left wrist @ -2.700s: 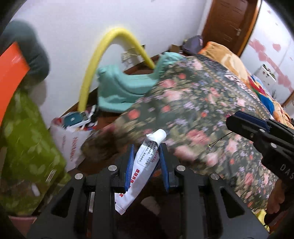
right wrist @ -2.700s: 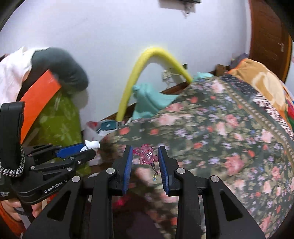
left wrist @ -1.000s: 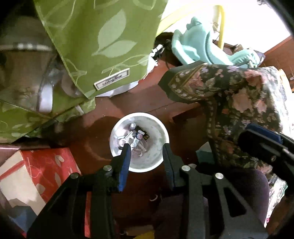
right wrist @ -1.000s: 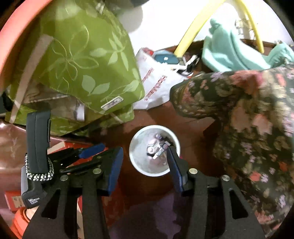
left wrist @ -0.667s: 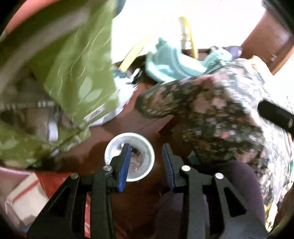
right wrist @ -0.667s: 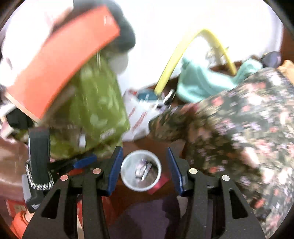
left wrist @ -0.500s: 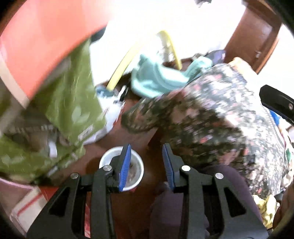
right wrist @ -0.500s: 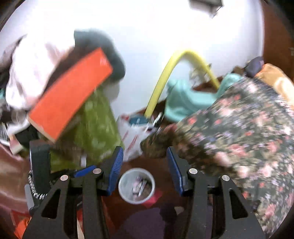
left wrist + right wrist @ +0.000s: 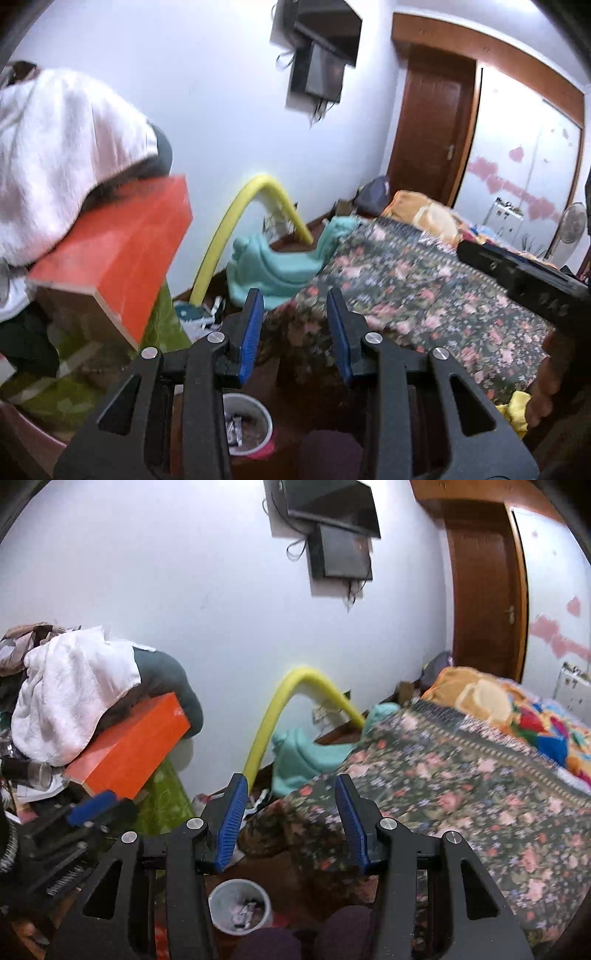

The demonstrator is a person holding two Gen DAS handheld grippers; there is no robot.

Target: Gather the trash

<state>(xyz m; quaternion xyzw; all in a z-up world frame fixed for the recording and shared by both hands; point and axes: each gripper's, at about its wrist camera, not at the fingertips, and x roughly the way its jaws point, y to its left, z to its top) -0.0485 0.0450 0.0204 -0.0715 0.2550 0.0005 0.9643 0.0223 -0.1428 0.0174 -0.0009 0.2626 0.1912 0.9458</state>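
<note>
A small white trash cup (image 9: 248, 424) with scraps inside stands on the brown floor by the bed; it also shows in the right wrist view (image 9: 240, 904). My left gripper (image 9: 294, 332) is open and empty, held well above the cup and facing the room. My right gripper (image 9: 290, 821) is open and empty, also raised above the cup. The left gripper shows at the left edge of the right wrist view (image 9: 92, 806). The right gripper shows at the right of the left wrist view (image 9: 517, 273).
A bed with a floral blanket (image 9: 461, 794) fills the right. An orange box (image 9: 129, 746) under piled laundry (image 9: 70, 686) and a green cloth (image 9: 162, 332) stand at the left. A yellow foam tube (image 9: 288, 709) and a teal plastic toy (image 9: 280, 266) lie by the wall.
Both grippers let their trash go into the cup, then tilted up from looking down at it to face the room. Both jaws stay open.
</note>
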